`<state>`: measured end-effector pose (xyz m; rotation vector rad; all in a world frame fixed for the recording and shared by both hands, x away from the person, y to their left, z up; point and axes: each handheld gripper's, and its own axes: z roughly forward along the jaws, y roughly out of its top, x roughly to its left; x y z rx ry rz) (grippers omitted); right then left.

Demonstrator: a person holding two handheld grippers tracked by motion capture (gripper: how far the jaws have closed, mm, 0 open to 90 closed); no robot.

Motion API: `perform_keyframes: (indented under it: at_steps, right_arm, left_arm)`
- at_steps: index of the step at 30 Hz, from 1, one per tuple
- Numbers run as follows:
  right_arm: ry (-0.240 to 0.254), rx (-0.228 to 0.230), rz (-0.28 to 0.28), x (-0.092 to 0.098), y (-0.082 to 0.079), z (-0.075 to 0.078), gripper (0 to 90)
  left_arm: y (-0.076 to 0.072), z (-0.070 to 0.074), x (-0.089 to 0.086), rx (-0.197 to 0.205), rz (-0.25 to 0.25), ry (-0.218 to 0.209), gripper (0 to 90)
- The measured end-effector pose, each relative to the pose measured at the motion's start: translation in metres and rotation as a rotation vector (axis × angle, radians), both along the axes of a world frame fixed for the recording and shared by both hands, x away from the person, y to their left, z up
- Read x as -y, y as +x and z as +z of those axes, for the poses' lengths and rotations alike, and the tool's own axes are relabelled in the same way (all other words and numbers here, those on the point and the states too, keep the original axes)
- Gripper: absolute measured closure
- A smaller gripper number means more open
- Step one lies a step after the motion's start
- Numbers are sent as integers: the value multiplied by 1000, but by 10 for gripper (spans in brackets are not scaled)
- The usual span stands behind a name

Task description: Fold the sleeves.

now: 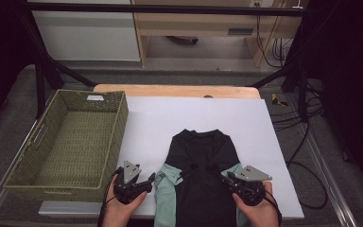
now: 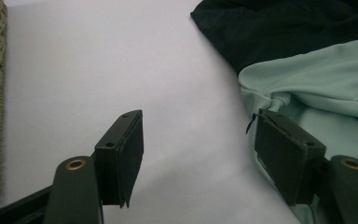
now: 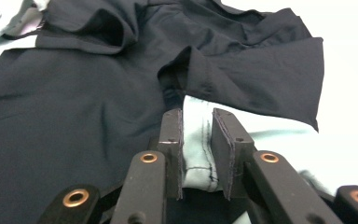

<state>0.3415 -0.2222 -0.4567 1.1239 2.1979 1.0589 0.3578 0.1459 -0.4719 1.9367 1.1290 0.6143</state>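
A green woven basket (image 1: 71, 142) stands empty well to the left of the left gripper (image 1: 147, 181), which hovers with its jaws wide apart and nothing between them; in the left gripper view the white table cover (image 2: 121, 60) lies under the gap and one jaw tip sits right at the edge of the mint-green sleeve (image 2: 317, 79), touching it or just short of it, I cannot tell which. The garment itself, a black shirt with mint-green sleeves (image 1: 201, 165), lies flat just to the right of that gripper and between the two tools, its long axis running from the near table edge away toward the collar. On its far side the right gripper (image 1: 226, 178) has its jaws drawn close together around a fold of the other mint-green sleeve (image 3: 198, 140), which stands up between the pads; they look pinched on it, though a sliver of slack shows at the top. My judgement is that the coming move turns on the left sleeve, which lies just right of the open left jaws, so the left hand is the nearer one. The shirt's hem is cut off by the lower frame edge, and black folds blur together
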Motion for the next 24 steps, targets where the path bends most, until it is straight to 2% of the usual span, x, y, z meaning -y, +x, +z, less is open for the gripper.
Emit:
perform_keyframes:
  at_steps: [4, 8, 13, 18, 21, 24]
  right_arm:
    - [2, -2, 0, -1, -1, 1, 733]
    - [12, 12, 7, -2, -1, 2, 676]
    - [38, 75, -59, 0, -1, 7, 486]
    - [79, 97, -110, 7, 1, 7, 291]
    - [125, 109, -127, 10, 2, 10, 216]
    - [154, 129, -130, 11, 2, 11, 185]
  left_arm:
    - [0, 0, 0, 1, 0, -3, 336]
    - [2, 0, -2, -2, -5, -5, 334]
    - [3, 2, -5, -7, -6, -15, 311]
    - [5, 1, -4, -16, -7, -22, 279]
    - [5, 1, -4, -19, -11, -27, 261]
    - [6, 1, -5, -24, -9, -30, 246]
